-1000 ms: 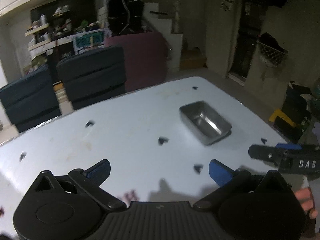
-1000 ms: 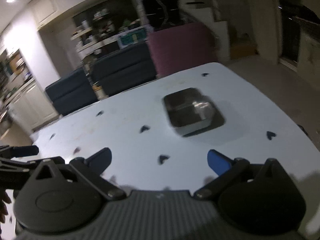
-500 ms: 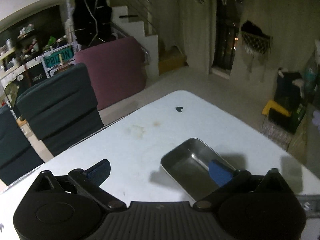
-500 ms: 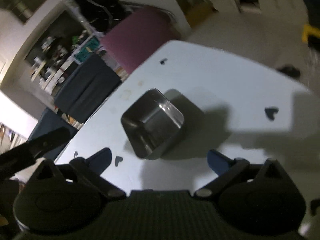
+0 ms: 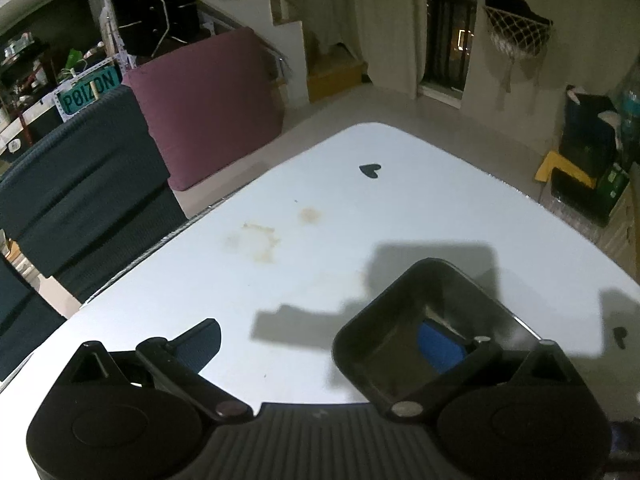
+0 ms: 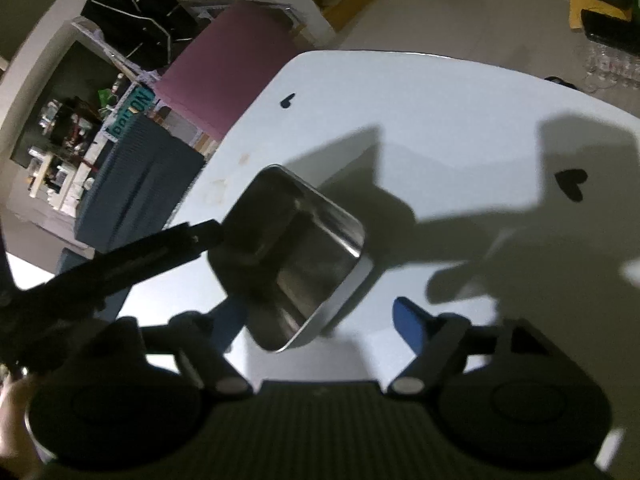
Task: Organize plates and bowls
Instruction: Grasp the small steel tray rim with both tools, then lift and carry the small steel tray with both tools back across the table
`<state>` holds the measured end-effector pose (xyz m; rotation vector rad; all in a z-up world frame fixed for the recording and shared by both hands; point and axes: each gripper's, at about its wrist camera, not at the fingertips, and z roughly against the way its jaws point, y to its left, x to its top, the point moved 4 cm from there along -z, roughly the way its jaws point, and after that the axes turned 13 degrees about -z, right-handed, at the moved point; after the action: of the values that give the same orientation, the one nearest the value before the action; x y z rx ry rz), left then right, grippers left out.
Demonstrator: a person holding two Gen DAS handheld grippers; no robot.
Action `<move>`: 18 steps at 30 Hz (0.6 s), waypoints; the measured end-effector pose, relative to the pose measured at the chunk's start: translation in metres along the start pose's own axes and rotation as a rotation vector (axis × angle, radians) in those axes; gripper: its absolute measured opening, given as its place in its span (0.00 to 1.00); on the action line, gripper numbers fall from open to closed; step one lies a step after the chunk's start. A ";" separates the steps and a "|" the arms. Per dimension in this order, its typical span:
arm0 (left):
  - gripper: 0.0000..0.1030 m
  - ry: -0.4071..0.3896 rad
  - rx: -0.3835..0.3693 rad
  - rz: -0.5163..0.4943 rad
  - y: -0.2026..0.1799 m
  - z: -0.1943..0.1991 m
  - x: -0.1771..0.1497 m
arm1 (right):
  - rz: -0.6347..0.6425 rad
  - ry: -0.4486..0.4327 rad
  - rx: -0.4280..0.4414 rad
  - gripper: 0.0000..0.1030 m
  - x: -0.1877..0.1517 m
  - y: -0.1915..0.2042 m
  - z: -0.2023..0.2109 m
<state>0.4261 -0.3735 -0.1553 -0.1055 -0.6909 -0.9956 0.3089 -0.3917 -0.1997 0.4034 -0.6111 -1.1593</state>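
A rectangular steel tray (image 5: 424,320) sits on the white table (image 5: 304,240) near its right corner. My left gripper (image 5: 320,344) is open; its right blue finger (image 5: 440,344) is inside the tray and its left finger (image 5: 200,340) is outside, so the jaws straddle the tray's near-left wall. In the right wrist view the tray (image 6: 304,256) lies between the fingers of my open right gripper (image 6: 316,320), and the left gripper's dark body (image 6: 120,264) reaches the tray's left rim.
Black heart marks (image 5: 370,170) dot the table, and brown stains (image 5: 260,240) lie at its middle. Dark blue chairs (image 5: 80,176) and a maroon cushion (image 5: 212,108) stand beyond the far edge. The table's right edge (image 5: 580,232) is close to the tray.
Both grippers have moved in on the tray. The left one has come down so its right finger is inside the tray. The right one has tilted over it.
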 end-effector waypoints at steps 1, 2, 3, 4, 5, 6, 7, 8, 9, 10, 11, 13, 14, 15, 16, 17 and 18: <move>1.00 0.000 0.003 -0.001 -0.001 -0.003 0.000 | 0.007 0.002 -0.006 0.77 -0.001 0.000 0.002; 1.00 0.000 0.007 -0.003 -0.001 -0.006 0.000 | 0.018 0.007 -0.015 0.76 -0.002 0.001 -0.001; 1.00 0.002 0.011 -0.007 -0.001 -0.009 0.000 | 0.028 0.012 -0.020 0.74 -0.002 0.001 -0.001; 1.00 0.006 0.018 -0.014 -0.002 -0.012 0.000 | 0.041 0.018 -0.024 0.73 -0.002 0.001 0.000; 1.00 0.015 0.035 -0.023 -0.002 -0.014 -0.001 | 0.055 0.022 -0.031 0.73 -0.003 0.003 -0.001; 1.00 0.025 0.055 -0.027 -0.002 -0.017 -0.001 | 0.069 0.022 -0.036 0.72 -0.005 0.004 -0.002; 1.00 0.028 0.074 -0.027 -0.001 -0.019 -0.001 | 0.077 0.027 -0.039 0.72 -0.005 0.004 0.000; 1.00 0.020 0.079 -0.025 0.001 -0.019 -0.001 | 0.082 0.032 -0.043 0.71 -0.007 0.004 0.001; 1.00 0.013 0.077 -0.021 0.002 -0.018 -0.001 | 0.080 0.034 -0.044 0.70 -0.007 0.003 0.003; 1.00 0.010 0.076 -0.015 0.003 -0.018 -0.001 | 0.078 0.034 -0.045 0.70 -0.006 0.003 0.004; 1.00 0.010 0.078 -0.012 0.004 -0.018 0.000 | 0.079 0.034 -0.047 0.70 -0.006 0.002 0.005; 1.00 0.006 0.086 -0.016 0.005 -0.017 0.001 | 0.092 0.036 -0.066 0.68 -0.005 0.001 0.004; 1.00 0.008 0.092 -0.019 0.006 -0.017 0.001 | 0.094 0.039 -0.075 0.67 -0.006 -0.001 0.004; 1.00 0.015 0.097 -0.022 0.007 -0.019 0.002 | 0.087 0.044 -0.070 0.67 -0.005 -0.003 0.004; 1.00 0.019 0.095 -0.022 0.007 -0.019 0.001 | 0.081 0.049 -0.069 0.66 -0.005 -0.005 0.004; 1.00 0.021 0.091 -0.018 0.008 -0.019 0.001 | 0.083 0.049 -0.070 0.66 -0.005 -0.004 0.004; 1.00 0.021 0.089 -0.016 0.009 -0.019 0.000 | 0.091 0.044 -0.074 0.66 -0.004 -0.005 0.005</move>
<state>0.4429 -0.3759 -0.1678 -0.0118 -0.7169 -0.9782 0.3014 -0.3897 -0.1998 0.3343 -0.5412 -1.0800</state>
